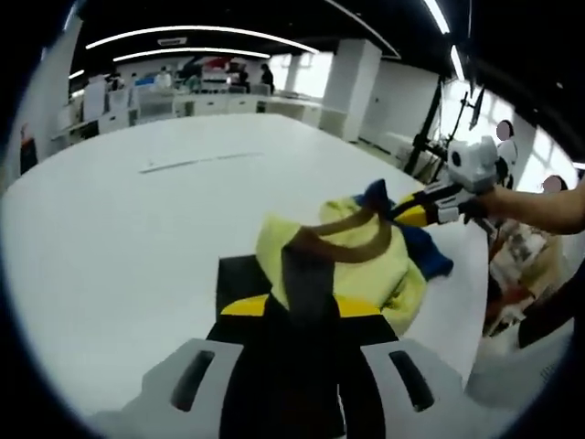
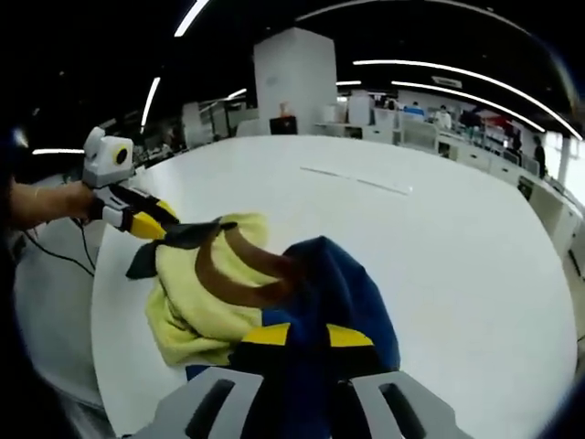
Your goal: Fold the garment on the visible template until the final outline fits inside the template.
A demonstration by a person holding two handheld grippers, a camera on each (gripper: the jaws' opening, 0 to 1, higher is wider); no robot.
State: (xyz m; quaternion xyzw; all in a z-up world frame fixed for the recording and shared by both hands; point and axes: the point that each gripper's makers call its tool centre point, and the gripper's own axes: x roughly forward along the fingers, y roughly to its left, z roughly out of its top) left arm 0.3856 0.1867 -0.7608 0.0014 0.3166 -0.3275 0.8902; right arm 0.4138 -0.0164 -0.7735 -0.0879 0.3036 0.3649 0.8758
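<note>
The garment (image 1: 352, 261), yellow and blue with a brown neckband, hung bunched between the two claws just above the white tabletop (image 1: 137, 238). The left claw (image 1: 306, 274) pinched a dark edge by the collar; the right claw (image 2: 306, 315) was closed on blue cloth. It looked light, limp and creasing easily, best held at hems or shoulder seams and spread flat.

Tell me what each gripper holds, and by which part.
Both hold the garment: the left gripper is shut on its brown-trimmed yellow edge, the right gripper on its blue part.
</note>
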